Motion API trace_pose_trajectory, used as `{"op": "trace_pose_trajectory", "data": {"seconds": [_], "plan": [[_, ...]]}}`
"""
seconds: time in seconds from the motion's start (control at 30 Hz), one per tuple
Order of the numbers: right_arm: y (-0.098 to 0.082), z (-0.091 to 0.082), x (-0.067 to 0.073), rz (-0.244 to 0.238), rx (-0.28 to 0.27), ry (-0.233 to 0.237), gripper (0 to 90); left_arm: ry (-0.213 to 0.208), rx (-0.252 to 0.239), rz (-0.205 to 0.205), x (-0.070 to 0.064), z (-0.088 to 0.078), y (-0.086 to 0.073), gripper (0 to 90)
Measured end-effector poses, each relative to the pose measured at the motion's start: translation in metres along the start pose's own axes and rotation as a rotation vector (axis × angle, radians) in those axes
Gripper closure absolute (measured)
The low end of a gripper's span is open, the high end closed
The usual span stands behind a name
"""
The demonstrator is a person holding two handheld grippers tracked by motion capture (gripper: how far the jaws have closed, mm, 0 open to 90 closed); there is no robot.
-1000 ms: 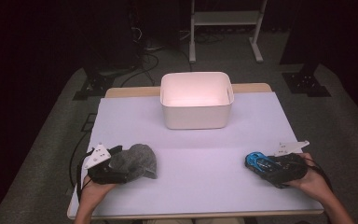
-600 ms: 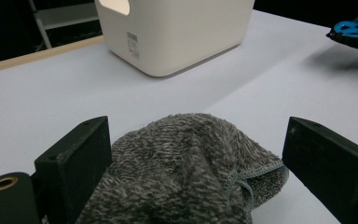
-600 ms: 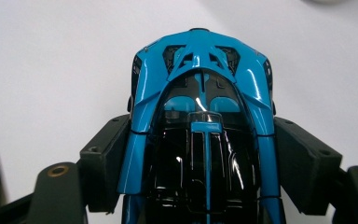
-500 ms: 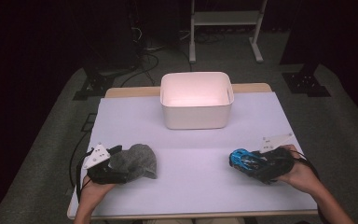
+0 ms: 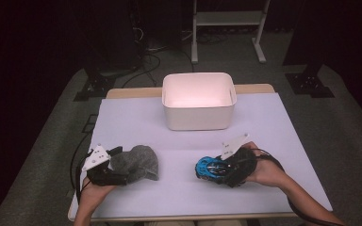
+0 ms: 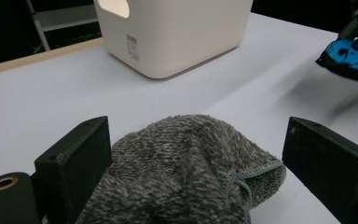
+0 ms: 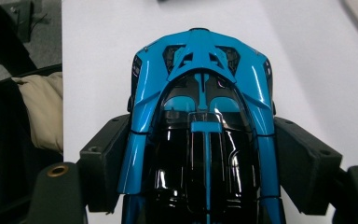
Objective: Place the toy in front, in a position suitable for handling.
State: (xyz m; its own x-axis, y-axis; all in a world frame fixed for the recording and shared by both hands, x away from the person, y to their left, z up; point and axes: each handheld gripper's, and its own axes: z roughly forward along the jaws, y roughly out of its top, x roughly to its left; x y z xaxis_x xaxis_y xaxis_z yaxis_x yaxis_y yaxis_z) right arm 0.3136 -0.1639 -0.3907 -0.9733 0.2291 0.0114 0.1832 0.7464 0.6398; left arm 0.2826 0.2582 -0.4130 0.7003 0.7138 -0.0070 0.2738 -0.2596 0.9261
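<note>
— Cloth [image 6: 186,172] first: where is it against your left gripper [image 5: 122,165]?
— Grey and bunched between your wide-apart jaws, the right one not touching it.
— And your right gripper [image 7: 200,158]?
— Its jaws clamp the blue toy car [image 7: 200,116] by its flanks (nose jutting past the fingertips), short of the white bin [image 5: 199,100].

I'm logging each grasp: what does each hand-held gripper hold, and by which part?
The right hand-held gripper clamps the blue toy car by its sides. The left hand-held gripper straddles the grey cloth unclamped.
</note>
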Motion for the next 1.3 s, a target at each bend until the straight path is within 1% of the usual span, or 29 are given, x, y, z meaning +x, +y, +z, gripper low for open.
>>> {"op": "trace_pose_trajectory", "data": {"seconds": [0.03, 0.07, 0.1, 0.13, 0.17, 0.23, 0.27, 0.37, 0.43, 0.47, 0.5, 0.53, 0.6, 0.7, 0.73, 0.77, 0.8, 0.93, 0.97, 1.0, 1.07, 1.17, 1.2, 1.23, 1.3], "plan": [[0.0, 0.0, 0.0, 0.0, 0.0, 0.0, 25.3, -0.002, 0.001, 0.001, 0.0, 0.0, 0.0, 7.2], [0.006, 0.009, 0.002, -0.008, 0.013, 0.016, 25.3, -0.005, 0.002, 0.001, -0.001, 0.001, 0.0, 7.2], [0.008, 0.013, 0.002, -0.023, 0.019, 0.021, 25.3, -0.006, 0.003, 0.002, -0.001, 0.001, 0.0, 7.2], [0.011, 0.016, 0.003, -0.022, 0.022, 0.026, 25.3, -0.008, 0.004, 0.005, -0.001, 0.001, 0.0, 7.2], [0.013, 0.02, 0.002, -0.031, 0.024, 0.033, 25.3, -0.008, 0.005, 0.005, -0.001, 0.001, 0.0, 7.2], [0.015, 0.023, 0.002, -0.037, 0.028, 0.039, 25.3, -0.009, 0.004, 0.004, -0.001, 0.001, 0.0, 7.2], [0.019, 0.029, 0.003, -0.053, 0.041, 0.047, 25.3, -0.011, 0.006, 0.004, -0.001, 0.001, 0.0, 7.2], [0.022, 0.04, 0.002, -0.069, 0.062, 0.055, 25.3, -0.013, 0.008, 0.007, -0.001, 0.002, 0.0, 7.2], [0.023, 0.042, 0.001, -0.072, 0.064, 0.06, 25.3, -0.013, 0.01, 0.01, -0.001, 0.002, 0.0, 7.2], [0.025, 0.048, 0.0, -0.072, 0.068, 0.07, 25.3, -0.015, 0.011, 0.008, -0.001, 0.002, 0.0, 7.2], [0.025, 0.048, 0.0, -0.072, 0.068, 0.07, 25.3, -0.015, 0.011, 0.008, -0.001, 0.002, 0.0, 7.2], [0.026, 0.053, -0.001, -0.085, 0.078, 0.075, 25.3, -0.016, 0.015, 0.006, -0.001, 0.002, 0.0, 7.3], [0.027, 0.054, -0.001, -0.089, 0.082, 0.074, 25.3, -0.017, 0.017, 0.006, -0.001, 0.002, -0.001, 7.3], [0.03, 0.061, -0.004, -0.114, 0.094, 0.089, 25.3, -0.021, 0.021, 0.005, -0.001, 0.003, -0.001, 7.2], [0.03, 0.061, -0.004, -0.114, 0.094, 0.089, 25.3, -0.021, 0.021, 0.005, -0.001, 0.003, -0.001, 7.2], [0.03, 0.065, -0.003, -0.127, 0.1, 0.085, 25.3, -0.021, 0.024, 0.008, -0.001, 0.004, -0.001, 7.2], [0.029, 0.068, -0.003, -0.127, 0.103, 0.083, 25.2, -0.021, 0.028, 0.009, -0.001, 0.004, -0.002, 7.2], [0.022, 0.078, -0.002, -0.118, 0.114, 0.1, 25.2, -0.022, 0.031, 0.011, -0.001, 0.004, -0.002, 7.2], [0.019, 0.082, -0.001, -0.124, 0.114, 0.098, 25.1, -0.022, 0.032, 0.01, -0.001, 0.004, -0.002, 7.2], [0.019, 0.082, -0.001, -0.124, 0.114, 0.098, 25.1, -0.022, 0.032, 0.01, -0.001, 0.004, -0.002, 7.3], [0.016, 0.081, 0.0, -0.114, 0.085, 0.093, 25.0, -0.022, 0.031, 0.009, -0.001, 0.004, -0.003, 7.3], [0.014, 0.082, 0.001, -0.112, 0.075, 0.084, 24.7, -0.023, 0.035, 0.011, -0.002, 0.005, -0.002, 7.3], [0.014, 0.082, 0.001, -0.102, 0.077, 0.084, 24.4, -0.025, 0.037, 0.013, -0.003, 0.005, -0.002, 7.2], [0.014, 0.082, 0.001, -0.102, 0.077, 0.084, 24.4, -0.025, 0.037, 0.013, -0.003, 0.005, -0.002, 7.3], [0.012, 0.082, 0.0, -0.079, 0.068, 0.086, 23.6, -0.026, 0.041, 0.016, -0.003, 0.006, -0.002, 7.2]]}}
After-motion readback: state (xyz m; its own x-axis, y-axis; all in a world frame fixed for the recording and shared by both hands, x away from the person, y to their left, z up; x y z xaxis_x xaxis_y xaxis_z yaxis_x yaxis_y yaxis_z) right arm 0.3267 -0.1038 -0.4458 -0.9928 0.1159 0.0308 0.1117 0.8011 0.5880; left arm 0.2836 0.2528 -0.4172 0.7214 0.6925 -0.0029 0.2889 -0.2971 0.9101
